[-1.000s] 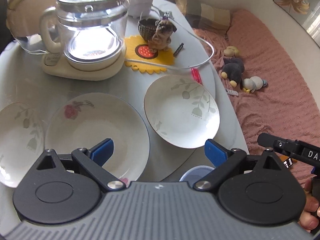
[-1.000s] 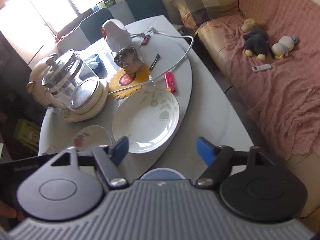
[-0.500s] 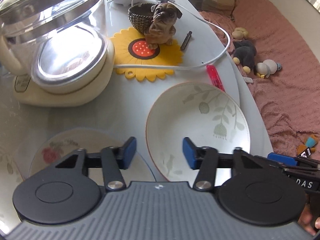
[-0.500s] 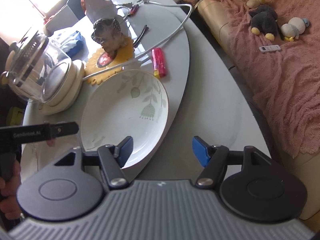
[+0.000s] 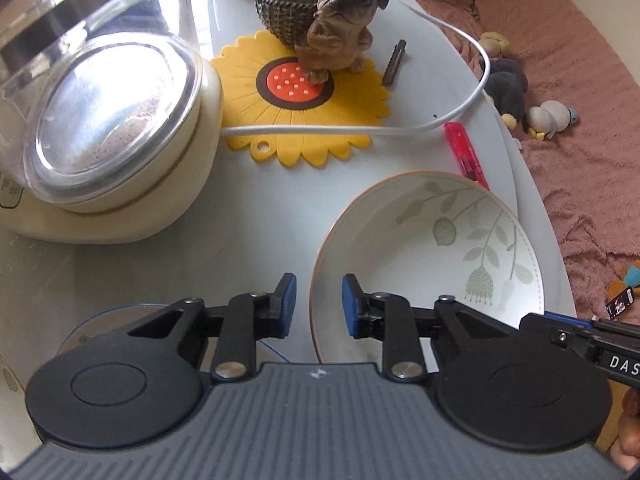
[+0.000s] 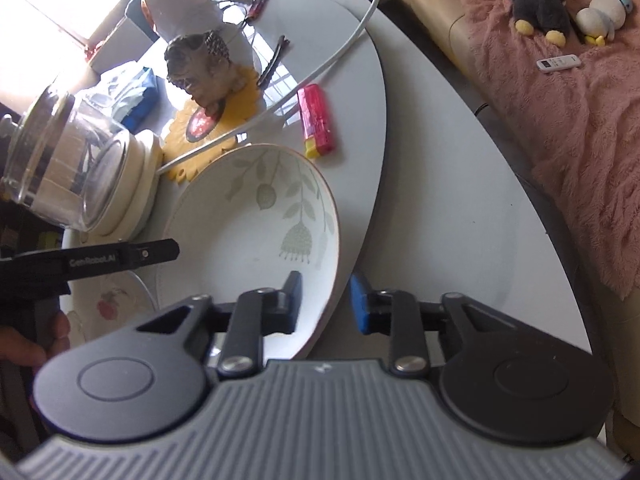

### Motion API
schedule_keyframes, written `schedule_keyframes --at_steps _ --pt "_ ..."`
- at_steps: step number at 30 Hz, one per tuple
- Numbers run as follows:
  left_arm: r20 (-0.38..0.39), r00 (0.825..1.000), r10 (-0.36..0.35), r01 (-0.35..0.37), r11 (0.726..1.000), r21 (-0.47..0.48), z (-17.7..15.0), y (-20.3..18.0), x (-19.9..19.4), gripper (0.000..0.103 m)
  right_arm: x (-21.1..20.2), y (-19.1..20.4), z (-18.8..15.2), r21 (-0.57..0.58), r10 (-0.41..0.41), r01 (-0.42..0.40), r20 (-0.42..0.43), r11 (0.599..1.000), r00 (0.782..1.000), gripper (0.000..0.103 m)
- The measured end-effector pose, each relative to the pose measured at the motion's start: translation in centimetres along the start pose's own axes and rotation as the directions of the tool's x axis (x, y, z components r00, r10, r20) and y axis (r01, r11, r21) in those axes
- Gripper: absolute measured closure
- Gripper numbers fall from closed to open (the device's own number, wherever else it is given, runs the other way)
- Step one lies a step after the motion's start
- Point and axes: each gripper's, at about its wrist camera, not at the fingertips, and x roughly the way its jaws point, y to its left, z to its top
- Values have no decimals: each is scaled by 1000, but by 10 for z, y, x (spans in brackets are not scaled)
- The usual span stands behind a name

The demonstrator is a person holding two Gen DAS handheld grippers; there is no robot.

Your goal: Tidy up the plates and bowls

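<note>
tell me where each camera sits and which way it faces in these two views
Left wrist: sits on the left gripper, looking steeply down over the leaf-pattern plate rim toward the glass kettle and dog figurine; its own fingers and the right gripper show.
Right wrist: sits on the right gripper, looking down across the plate's opposite rim toward the sofa; the left gripper's arm and a hand show.
Shared: plate, kettle, figurine, red lighter.

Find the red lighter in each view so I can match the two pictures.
Left wrist view: red lighter lies right of centre, just beyond the leaf-patterned plate.
Right wrist view: red lighter lies at centre, beyond the same plate.
Shared landmark: white cable.
</note>
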Motion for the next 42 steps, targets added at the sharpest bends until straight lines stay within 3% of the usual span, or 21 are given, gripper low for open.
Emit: schedule_keyframes --at_steps 2,5,9,18,28,42 --pt "-16 1000 -11 10 1000 -9 0 1 4 87 4 3 3 -14 -2 2 -5 1000 1000 83" --pt "-25 999 -22 21 1000 -23 -1 4 6 88 6 4 5 -32 -9 8 -7 999 1000 84" --pt "-34 998 -56 54 997 -47 -1 10 6 88 8 0 7 -18 -16 15 -22 1000 1000 94" --pt "5 998 -69 70 995 -70 -3 14 5 90 10 5 7 -74 -25 25 -10 997 1000 93" --pt "41 997 -67 71 990 -121 -9 23 -22 90 -4 11 10 -114 50 -53 -33 992 998 92" --pt "96 988 -118 137 964 -227 -36 40 -67 90 -41 26 14 -178 106 -110 -34 978 994 92"
